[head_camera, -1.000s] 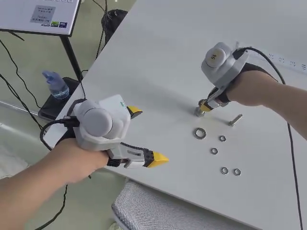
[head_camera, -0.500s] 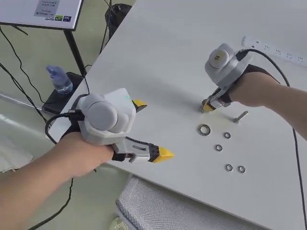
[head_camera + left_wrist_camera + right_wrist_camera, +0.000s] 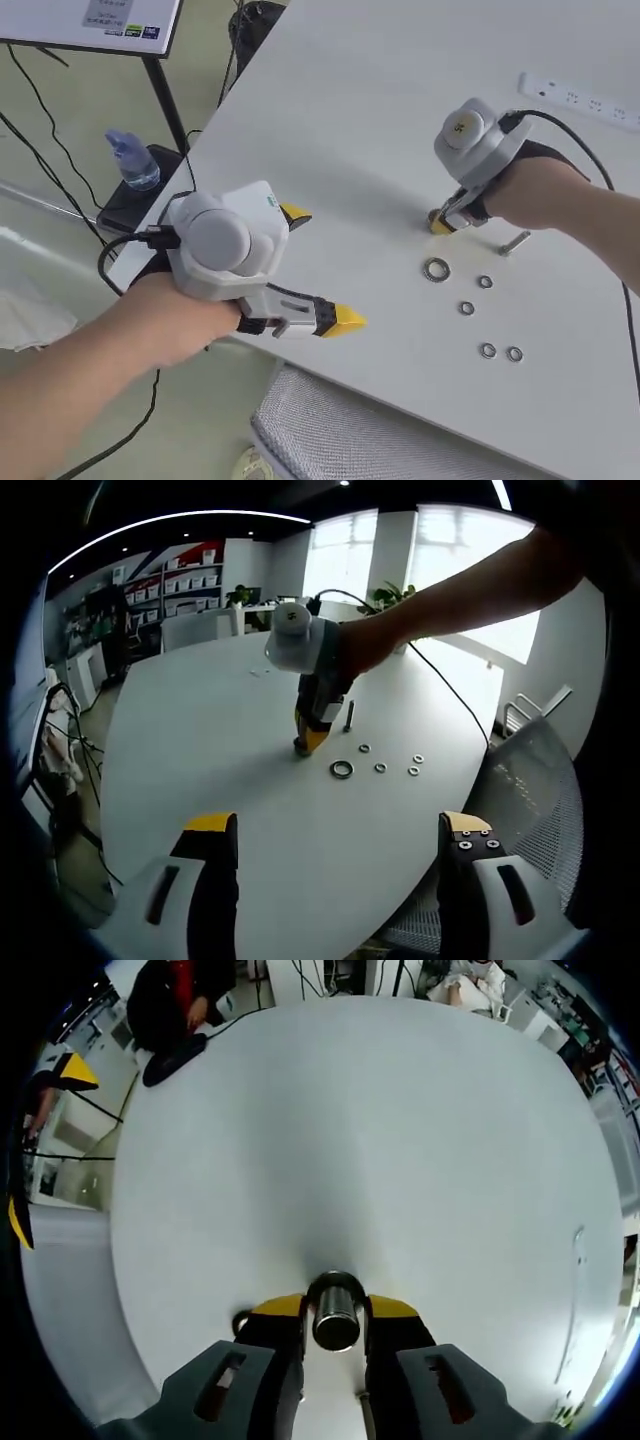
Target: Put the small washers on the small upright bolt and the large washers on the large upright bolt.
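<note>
Large bolt [image 3: 335, 1322] pinched in right claw [image 3: 335, 1308]; lower end hidden.

Wide bare table [image 3: 350, 120] lies open between the left gripper [image 3: 322, 267], jaws spread at the near edge, and the right gripper [image 3: 441, 224]. That one, clamped round the large bolt [image 3: 335, 1312], stands just beside the large washer [image 3: 436, 269]. Small washers [image 3: 466, 308] and a lying bolt [image 3: 516, 243] crowd in nearby.

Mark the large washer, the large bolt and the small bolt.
large washer [image 3: 427, 269], head view, ring's left side.
large bolt [image 3: 336, 1312], right gripper view, its end face.
small bolt [image 3: 516, 242], head view, mid-shaft.
</note>
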`<state>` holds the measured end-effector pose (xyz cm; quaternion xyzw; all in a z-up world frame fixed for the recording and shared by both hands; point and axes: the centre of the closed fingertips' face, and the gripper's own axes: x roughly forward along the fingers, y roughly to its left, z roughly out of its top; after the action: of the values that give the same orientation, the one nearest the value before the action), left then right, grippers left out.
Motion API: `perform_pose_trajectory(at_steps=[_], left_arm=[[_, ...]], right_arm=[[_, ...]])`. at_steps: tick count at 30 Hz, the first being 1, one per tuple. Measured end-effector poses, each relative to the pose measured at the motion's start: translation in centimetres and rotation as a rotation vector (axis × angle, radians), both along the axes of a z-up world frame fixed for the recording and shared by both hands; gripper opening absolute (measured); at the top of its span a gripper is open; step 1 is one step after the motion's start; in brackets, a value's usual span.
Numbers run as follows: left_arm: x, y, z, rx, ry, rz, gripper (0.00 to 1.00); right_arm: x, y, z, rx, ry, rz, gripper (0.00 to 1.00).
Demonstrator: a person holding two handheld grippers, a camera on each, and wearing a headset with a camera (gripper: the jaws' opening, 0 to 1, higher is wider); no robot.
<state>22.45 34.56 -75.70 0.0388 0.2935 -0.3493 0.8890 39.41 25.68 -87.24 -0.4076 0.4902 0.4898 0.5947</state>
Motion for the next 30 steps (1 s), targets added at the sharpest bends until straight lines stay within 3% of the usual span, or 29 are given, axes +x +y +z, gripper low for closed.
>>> perform_pose_trajectory(at_steps=[9,30], left_arm=[[-0.26,-0.17,-0.3,0.0,0.005,-0.005,0.81],[-0.58,0.28,-0.26,0.009,0.013,-0.013,0.79]], right_arm=[[-0.06,-0.18,0.18,-0.014,-0.003,0.002,0.22],[0.1,-0.05,0.1,0.01,0.018,-0.017,0.24]])
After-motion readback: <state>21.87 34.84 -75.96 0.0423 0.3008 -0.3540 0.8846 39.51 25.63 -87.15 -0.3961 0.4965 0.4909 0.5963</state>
